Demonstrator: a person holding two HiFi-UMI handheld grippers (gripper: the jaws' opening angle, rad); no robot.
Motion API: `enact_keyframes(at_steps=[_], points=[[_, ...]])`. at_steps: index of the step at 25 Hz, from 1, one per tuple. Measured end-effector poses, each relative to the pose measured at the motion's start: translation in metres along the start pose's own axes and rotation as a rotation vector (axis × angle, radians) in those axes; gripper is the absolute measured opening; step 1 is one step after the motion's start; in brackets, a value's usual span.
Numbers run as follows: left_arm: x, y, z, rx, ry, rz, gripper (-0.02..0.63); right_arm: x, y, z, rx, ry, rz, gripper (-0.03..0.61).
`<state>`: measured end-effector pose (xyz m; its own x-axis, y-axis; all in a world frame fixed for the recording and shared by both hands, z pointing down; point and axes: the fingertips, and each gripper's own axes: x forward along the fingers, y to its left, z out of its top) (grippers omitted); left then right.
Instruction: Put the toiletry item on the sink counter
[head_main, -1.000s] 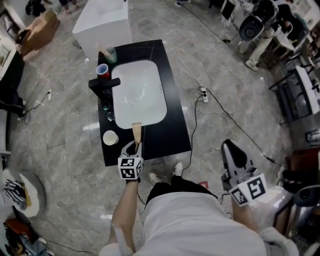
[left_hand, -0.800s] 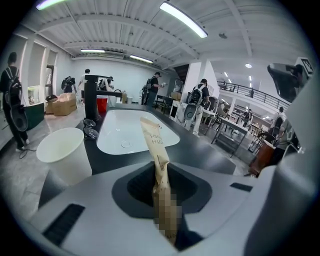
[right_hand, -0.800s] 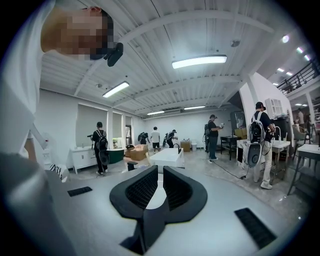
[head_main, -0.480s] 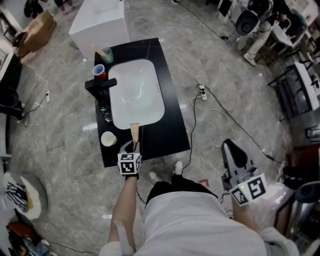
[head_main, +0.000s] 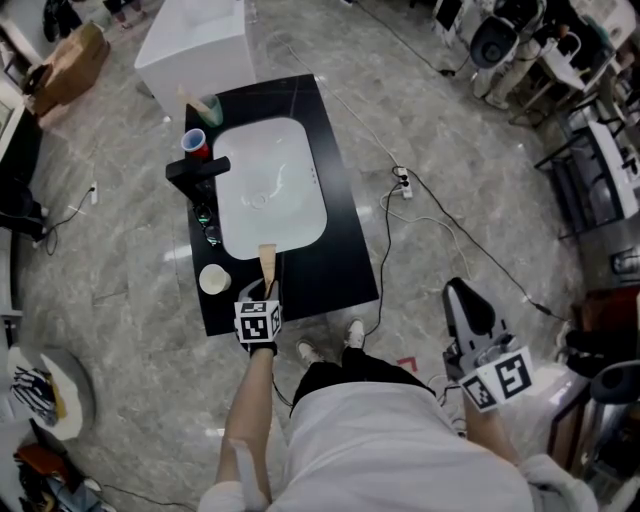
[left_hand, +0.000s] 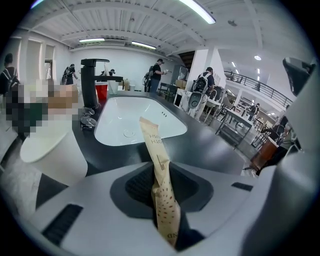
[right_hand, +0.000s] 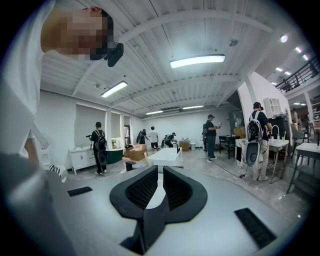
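Observation:
My left gripper (head_main: 266, 292) hangs over the near edge of the black sink counter (head_main: 340, 250). Between its pads is a tan paper-wrapped toothbrush packet (head_main: 268, 265), which points toward the white basin (head_main: 270, 185). In the left gripper view the packet (left_hand: 159, 170) stands upright between the pads of the left gripper (left_hand: 162, 189). The jaws are opening, and the pads still pinch the packet's lower end. My right gripper (head_main: 470, 302) is held low at the right, away from the counter. Its jaws are together with nothing in them, as the right gripper view shows (right_hand: 159, 189).
A black faucet (head_main: 195, 168), a red cup (head_main: 194, 143) and a green cup (head_main: 210, 106) stand on the counter's left side. A white cup (head_main: 214, 279) stands near its front left corner. Cables (head_main: 400, 190) run across the floor to the right. A white cabinet (head_main: 195, 40) stands behind.
My left gripper has edged slightly forward over the counter's near edge with the packet still in it. The right gripper has not moved.

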<state>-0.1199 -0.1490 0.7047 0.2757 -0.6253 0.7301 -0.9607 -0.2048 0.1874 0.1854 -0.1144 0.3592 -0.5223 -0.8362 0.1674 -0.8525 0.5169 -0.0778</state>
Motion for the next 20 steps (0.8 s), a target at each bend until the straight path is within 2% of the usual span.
enact_keyframes(at_steps=[13,16,20], points=[[0.002,-0.005,-0.002,-0.025,0.010,-0.003,0.191,0.011,-0.005,-0.001,0.011,-0.003,0.023,0.052],[-0.003,-0.003,0.001,-0.023,-0.010,0.010,0.264,0.016,-0.003,-0.001,0.014,-0.004,0.039,0.052],[-0.008,-0.004,0.005,-0.025,-0.026,0.009,0.311,0.023,0.001,-0.001,0.016,-0.007,0.060,0.052]])
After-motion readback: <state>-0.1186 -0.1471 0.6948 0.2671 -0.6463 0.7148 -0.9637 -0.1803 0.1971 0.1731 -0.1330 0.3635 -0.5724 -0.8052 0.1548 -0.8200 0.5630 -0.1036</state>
